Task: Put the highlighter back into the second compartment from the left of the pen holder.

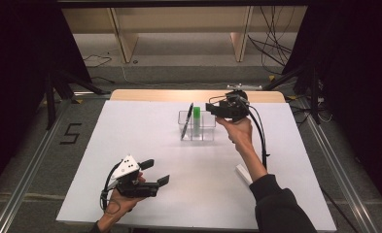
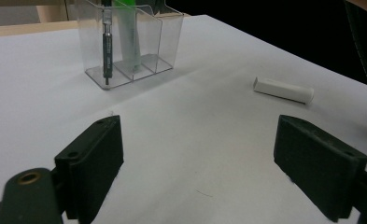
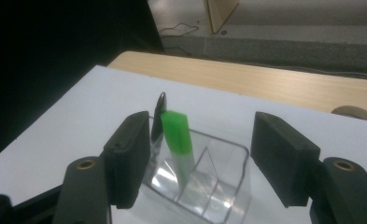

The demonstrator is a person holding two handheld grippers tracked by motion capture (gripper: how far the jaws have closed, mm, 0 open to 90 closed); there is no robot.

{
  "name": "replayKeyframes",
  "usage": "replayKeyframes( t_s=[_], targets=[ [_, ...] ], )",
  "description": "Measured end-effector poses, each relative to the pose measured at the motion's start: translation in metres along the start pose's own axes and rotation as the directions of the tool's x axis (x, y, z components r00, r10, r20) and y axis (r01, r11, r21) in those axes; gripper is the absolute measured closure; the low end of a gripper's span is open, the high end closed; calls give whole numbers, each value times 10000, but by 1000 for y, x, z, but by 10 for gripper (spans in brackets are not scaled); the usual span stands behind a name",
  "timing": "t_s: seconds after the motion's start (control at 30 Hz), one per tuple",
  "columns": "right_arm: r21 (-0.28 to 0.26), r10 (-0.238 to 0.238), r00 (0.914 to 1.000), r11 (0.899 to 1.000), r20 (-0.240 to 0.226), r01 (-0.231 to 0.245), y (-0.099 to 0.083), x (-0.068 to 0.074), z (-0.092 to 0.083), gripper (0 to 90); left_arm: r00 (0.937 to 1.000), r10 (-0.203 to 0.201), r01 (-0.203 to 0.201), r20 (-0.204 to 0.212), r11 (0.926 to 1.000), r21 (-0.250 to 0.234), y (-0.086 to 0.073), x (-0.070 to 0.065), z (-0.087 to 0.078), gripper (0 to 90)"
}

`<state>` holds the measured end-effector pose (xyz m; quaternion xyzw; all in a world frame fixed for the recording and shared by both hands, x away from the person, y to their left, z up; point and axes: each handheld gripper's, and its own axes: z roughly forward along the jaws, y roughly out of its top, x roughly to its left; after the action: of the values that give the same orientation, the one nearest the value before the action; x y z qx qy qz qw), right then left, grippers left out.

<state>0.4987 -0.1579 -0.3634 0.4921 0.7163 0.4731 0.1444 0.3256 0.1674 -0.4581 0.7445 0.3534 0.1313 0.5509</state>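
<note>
Sorting of desk items into a clear organizer (image 1: 196, 127), which stands on the white table (image 1: 130, 145) toward its far side and is split into three compartments. A black pen (image 1: 187, 121) leans in the left compartment; a highlighter with a green cap (image 1: 197, 119) stands in the middle one, slightly tilted, and the right compartment is empty. The right gripper (image 1: 217, 110) hovers just above and to the right of the organizer, its jaws spread wide with nothing between the pads; in the right gripper view the green cap (image 3: 175, 131) sits free in the gap, touching neither jaw. The step in hand therefore reads as the release of the highlighter into its slot, with the placing essentially done. The left gripper (image 1: 157, 172) rests low near the front edge of the table, well apart from the organizer, its jaws also spread and empty, as the left gripper view shows over bare table. One item lies loose: a white cylinder (image 1: 243, 173), perhaps a marker or an eraser stick, flat on the table to the right, near the right forearm (image 1: 256, 165). The likely next move is to lift the right gripper clear of the organizer without knocking the tall highlighter, then bring one gripper down over the white cylinder, jaws across its short axis, and carry it to the empty compartment.
</note>
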Motion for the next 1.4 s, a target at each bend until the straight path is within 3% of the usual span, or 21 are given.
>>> replayKeyframes(
  t_s=[0.33,0.6,1.03,1.4],
  targets=[
    [322,-757,9970,9967,181,751,-15,-2,-31,359,9999,-154,154,36,9999,-10,0,1,0,152],
    [523,-695,9976,9962,-13,695,-30,-8,-46,359,9999,-127,127,34,9999,24,0,1,0,152],
    [870,-1080,9941,9905,82,1068,-55,-17,-67,358,9999,-163,163,22,9999,40,0,1,1,152],
    [967,-987,9951,9904,-96,992,-82,-25,-88,351,9998,-190,190,26,9998,84,-1,1,2,152]
  ],
)
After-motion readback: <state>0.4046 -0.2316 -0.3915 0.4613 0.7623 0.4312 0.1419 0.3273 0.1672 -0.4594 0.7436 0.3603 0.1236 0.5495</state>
